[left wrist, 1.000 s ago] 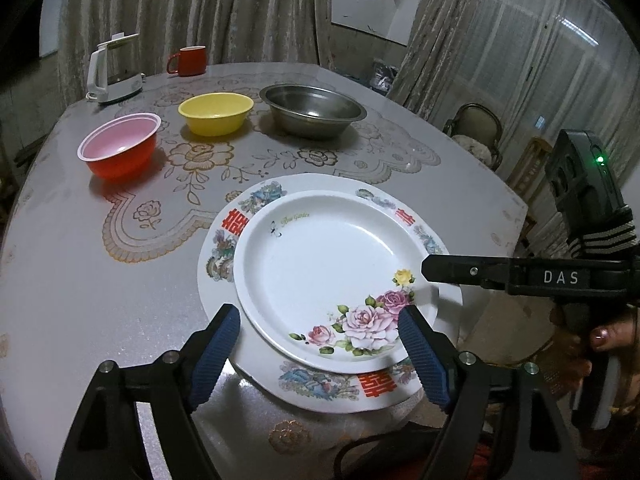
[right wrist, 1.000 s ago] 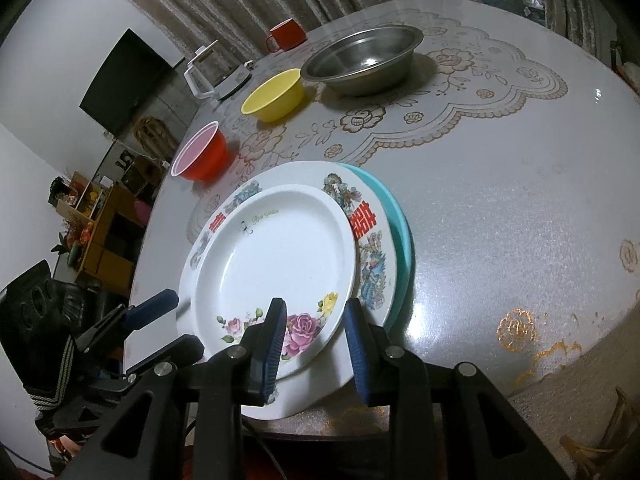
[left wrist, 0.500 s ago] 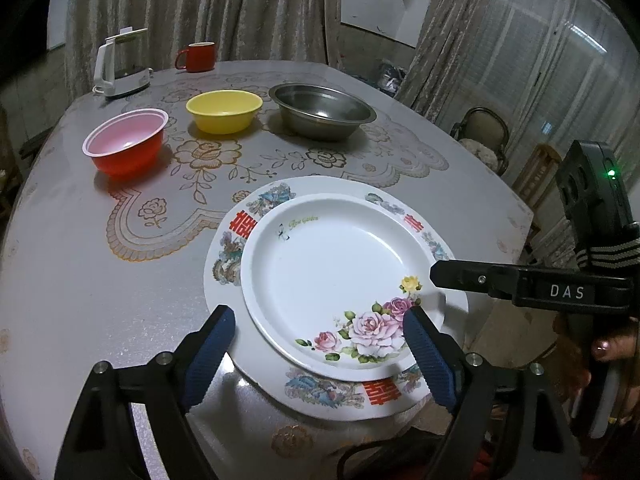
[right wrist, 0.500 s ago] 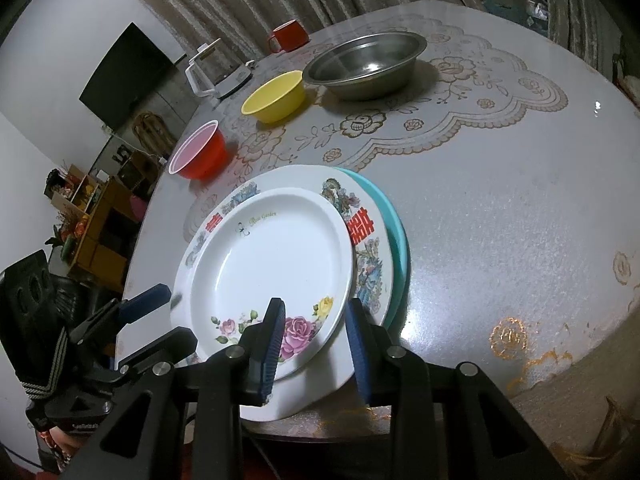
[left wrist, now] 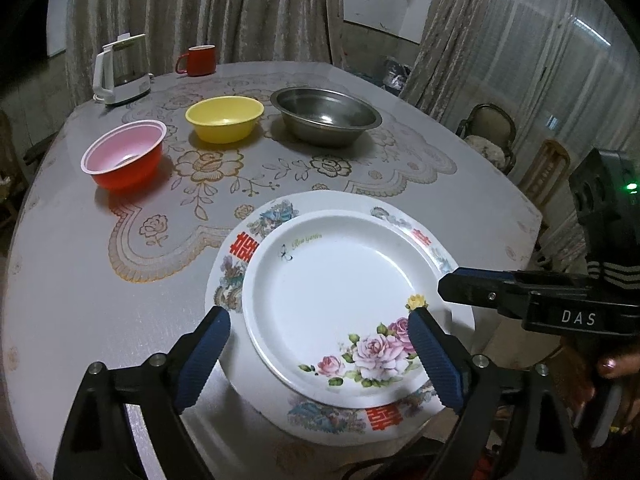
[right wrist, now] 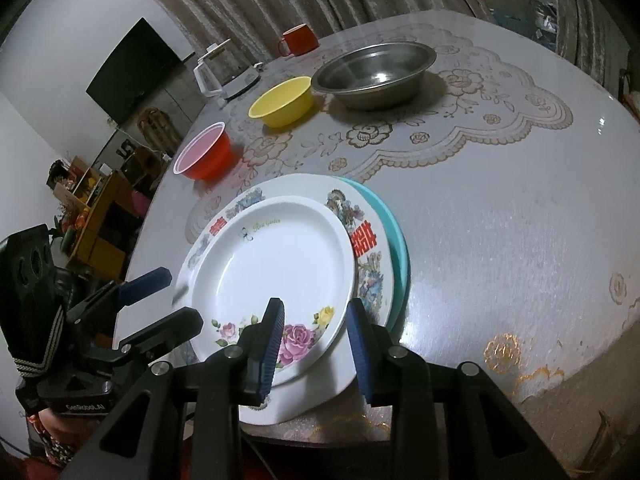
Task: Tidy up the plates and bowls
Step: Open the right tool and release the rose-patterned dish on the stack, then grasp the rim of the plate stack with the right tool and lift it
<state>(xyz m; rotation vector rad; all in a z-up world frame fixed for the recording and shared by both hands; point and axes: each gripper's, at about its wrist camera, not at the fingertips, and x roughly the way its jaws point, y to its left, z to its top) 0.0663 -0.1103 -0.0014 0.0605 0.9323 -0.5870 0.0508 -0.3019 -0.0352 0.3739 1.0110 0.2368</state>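
The plates look stacked already: the rose plate [left wrist: 340, 304] lies on the patterned plate [left wrist: 240, 248], with a teal plate [right wrist: 396, 240] underneath, just ahead of both claws. The left claw [left wrist: 316, 356] has just been spreading and stands wide, nothing pinched. The right claw [right wrist: 316, 344] is partly spread over the plates' near edge; whether it touches is hard to tell. Next, probably nesting the bowls beyond the left claw: red bowl [left wrist: 124, 154], yellow bowl [left wrist: 224, 118], steel bowl [left wrist: 326, 116], all seemingly empty.
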